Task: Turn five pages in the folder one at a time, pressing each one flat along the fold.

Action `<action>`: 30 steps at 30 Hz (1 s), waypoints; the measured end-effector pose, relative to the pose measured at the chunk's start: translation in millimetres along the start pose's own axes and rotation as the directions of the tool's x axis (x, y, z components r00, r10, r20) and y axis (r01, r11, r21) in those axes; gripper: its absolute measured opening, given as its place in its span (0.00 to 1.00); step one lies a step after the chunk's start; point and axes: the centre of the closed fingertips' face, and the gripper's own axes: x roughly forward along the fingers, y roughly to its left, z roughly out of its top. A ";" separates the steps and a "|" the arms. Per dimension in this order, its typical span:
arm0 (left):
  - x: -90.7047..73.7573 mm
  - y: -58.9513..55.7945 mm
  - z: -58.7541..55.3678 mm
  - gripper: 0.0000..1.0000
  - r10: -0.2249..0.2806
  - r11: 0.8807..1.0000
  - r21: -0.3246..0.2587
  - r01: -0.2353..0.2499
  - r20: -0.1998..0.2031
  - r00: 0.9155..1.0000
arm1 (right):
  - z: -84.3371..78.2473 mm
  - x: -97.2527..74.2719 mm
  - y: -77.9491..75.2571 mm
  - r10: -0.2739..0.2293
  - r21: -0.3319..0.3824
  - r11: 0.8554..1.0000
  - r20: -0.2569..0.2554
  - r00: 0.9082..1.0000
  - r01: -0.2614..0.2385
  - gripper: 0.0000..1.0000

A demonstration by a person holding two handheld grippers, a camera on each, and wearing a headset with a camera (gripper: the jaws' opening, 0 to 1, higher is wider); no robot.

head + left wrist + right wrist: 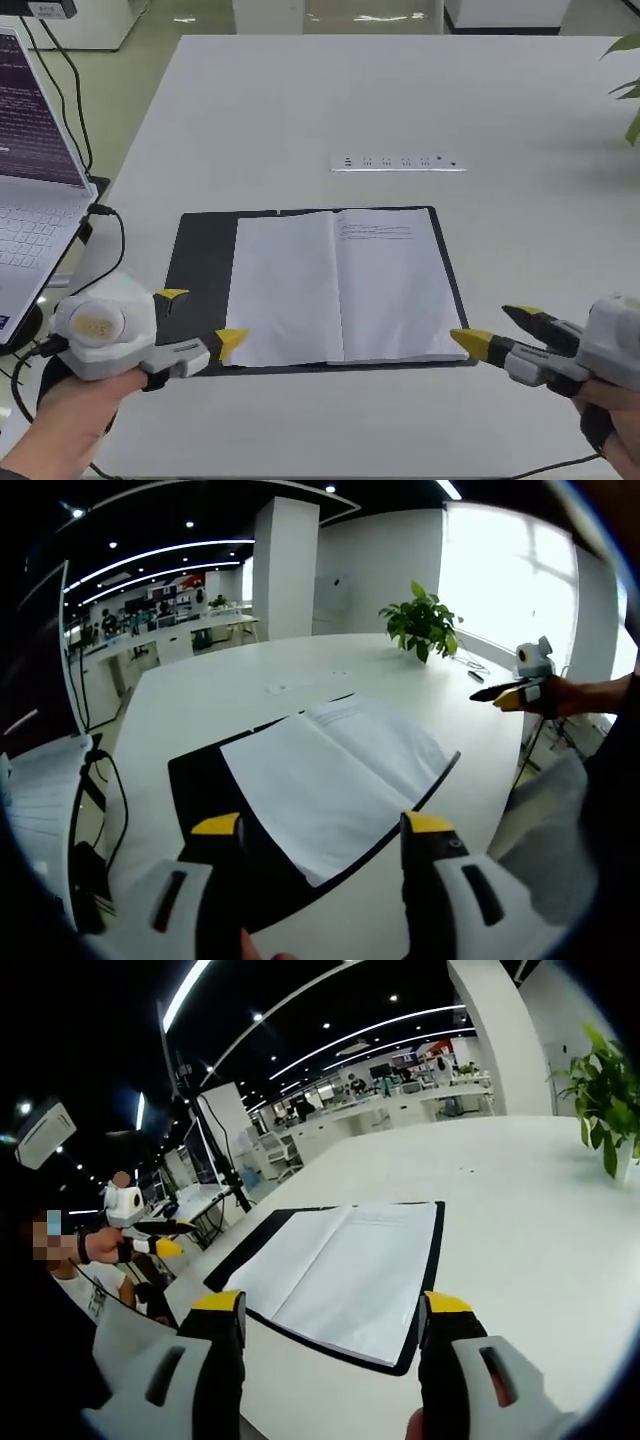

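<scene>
- Your folder (320,290) lies open and flat on the white tabletop (400,90), toward the near edge and closer to the left edge than the right.
- Its cover is black. A broad dark band shows to the left of the pages, with only a thin border on the right and along the near side.
- Both open pages are white. The left one looks blank, and the right one has a few lines of small print near its top, too small to read.
- The fold runs down the middle as a soft shadowed crease, and the pages lie level on either side.
- Your left gripper (202,317) sits at the folder's near-left corner with its yellow-tipped fingers (232,340) spread. One tip is over the cover's edge, but you cannot tell whether it touches.
- Your right gripper (495,327) is just beside the near-right corner with its fingers (470,341) spread apart and nothing between them.
- A power strip (398,163) lies beyond the folder toward the far edge.
- An open laptop (30,190) stands at the left edge.
- In the left gripper view, a potted plant (425,625) stands at a far corner.
</scene>
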 end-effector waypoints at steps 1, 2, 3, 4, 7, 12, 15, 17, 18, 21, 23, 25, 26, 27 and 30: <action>-1.8 -1.8 -0.1 0.64 -0.002 1.000 0.001 0.002 -0.002 1.000 | 1.5 -2.2 0.6 -0.005 -0.003 1.000 0.005 1.000 0.005 0.71; -3.5 -3.4 -0.3 0.66 -0.003 1.000 0.004 0.003 -0.002 1.000 | 2.1 -3.9 1.4 -0.006 -0.006 1.000 0.007 1.000 0.006 0.71; -5.1 -5.1 0.0 0.67 -0.009 1.000 0.003 0.009 0.001 1.000 | 2.1 -5.0 1.9 -0.008 -0.007 1.000 0.008 1.000 0.008 0.72; -7.0 -7.4 0.3 0.69 -0.015 1.000 -0.004 0.015 0.005 1.000 | 0.2 -5.8 1.6 -0.009 -0.012 1.000 0.004 1.000 0.009 0.72; -11.1 -11.6 -0.4 0.72 -0.021 1.000 -0.004 0.021 0.010 1.000 | -8.8 -7.6 2.6 -0.020 -0.031 0.999 -0.027 0.999 0.020 0.75; -11.9 -14.0 -8.2 0.75 -0.023 1.000 -0.011 0.023 -0.003 1.000 | -23.5 -7.1 7.1 -0.023 -0.030 0.999 -0.060 0.998 0.021 0.79; -12.1 -12.6 -12.2 0.76 -0.019 1.000 -0.024 0.019 -0.005 1.000 | -28.6 -6.0 9.8 -0.018 -0.036 0.999 -0.076 0.997 0.015 0.80; -12.1 -12.9 -13.1 0.77 -0.017 0.999 -0.031 0.017 -0.005 1.000 | -31.4 -5.7 10.7 -0.019 -0.051 0.999 -0.093 0.995 0.014 0.80; -11.7 -13.4 -13.4 0.77 -0.017 0.999 -0.036 0.016 -0.003 1.000 | -33.1 -5.6 9.2 -0.016 -0.054 0.999 -0.098 0.995 0.010 0.80; -9.9 -14.0 -15.0 0.77 -0.019 0.999 -0.033 0.018 -0.008 1.000 | -32.7 -6.0 8.0 -0.015 -0.052 0.999 -0.100 0.995 0.010 0.80; -8.7 -15.2 -15.0 0.77 -0.021 0.999 -0.030 0.021 -0.011 1.000 | -31.0 -6.6 7.6 -0.017 -0.051 0.999 -0.095 0.995 0.012 0.80; -7.2 -16.1 -14.3 0.77 -0.026 0.999 -0.025 0.026 -0.012 1.000 | -30.1 -7.3 5.6 -0.018 -0.051 0.999 -0.090 0.996 0.013 0.80; -6.3 -16.6 -13.8 0.77 -0.030 0.999 -0.024 0.030 -0.012 0.999 | -30.2 -7.6 5.4 -0.019 -0.052 0.999 -0.090 0.996 0.014 0.80; -4.3 -18.5 -13.6 0.77 -0.034 0.999 -0.022 0.034 -0.014 0.999 | -30.3 -7.8 4.8 -0.020 -0.053 0.998 -0.091 0.996 0.015 0.80; 1.0 -21.0 -12.0 0.77 -0.044 0.999 -0.010 0.044 -0.021 0.999 | -31.3 -8.1 2.7 -0.023 -0.047 0.999 -0.091 0.996 0.018 0.79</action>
